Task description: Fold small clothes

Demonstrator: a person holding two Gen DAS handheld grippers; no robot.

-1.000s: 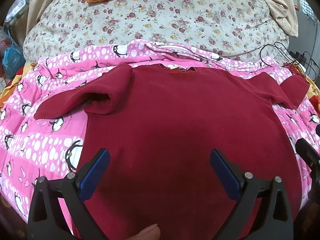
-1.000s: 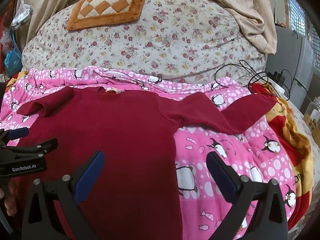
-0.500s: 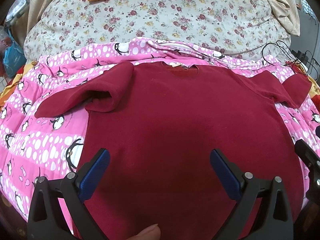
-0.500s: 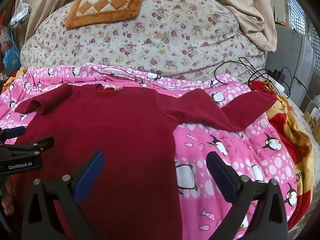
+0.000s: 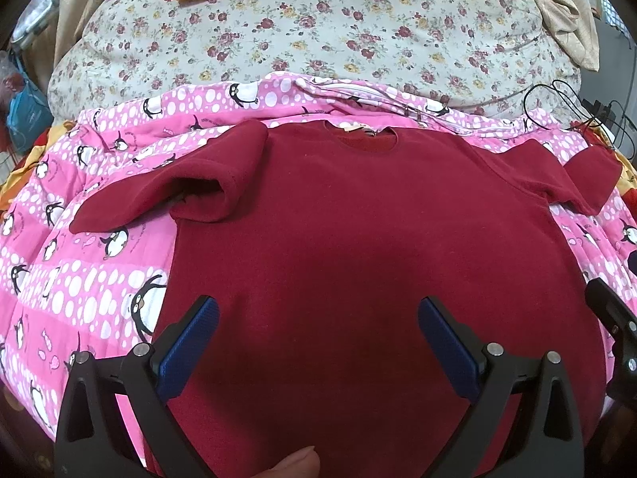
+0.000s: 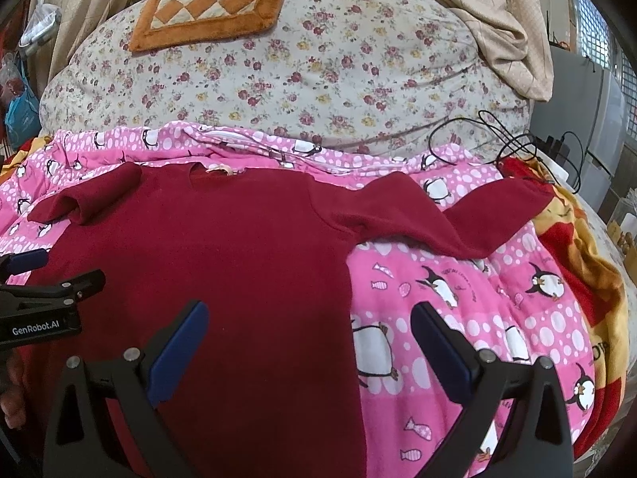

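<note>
A dark red long-sleeved sweater [image 5: 358,239] [image 6: 223,263] lies flat on a pink penguin blanket [image 5: 79,279] [image 6: 458,298], collar away from me. Its left sleeve [image 5: 175,191] is bunched and folded outward; its right sleeve [image 6: 446,215] bends in a V on the blanket. My left gripper [image 5: 318,342] hovers open over the sweater's lower body with nothing between its fingers. My right gripper [image 6: 308,342] is open too, straddling the sweater's right side edge. The left gripper's body [image 6: 43,298] shows at the left edge of the right wrist view.
A floral quilt [image 6: 318,79] rises behind the blanket, with an orange checked cushion [image 6: 207,4] on top. Black cables [image 6: 517,139] lie at the right. A red and yellow blanket [image 6: 577,259] borders the right side. Bags [image 5: 24,111] sit at far left.
Both grippers have shifted slightly back and down; the sweater sits a little lower in both views. Nothing was grasped or released.
</note>
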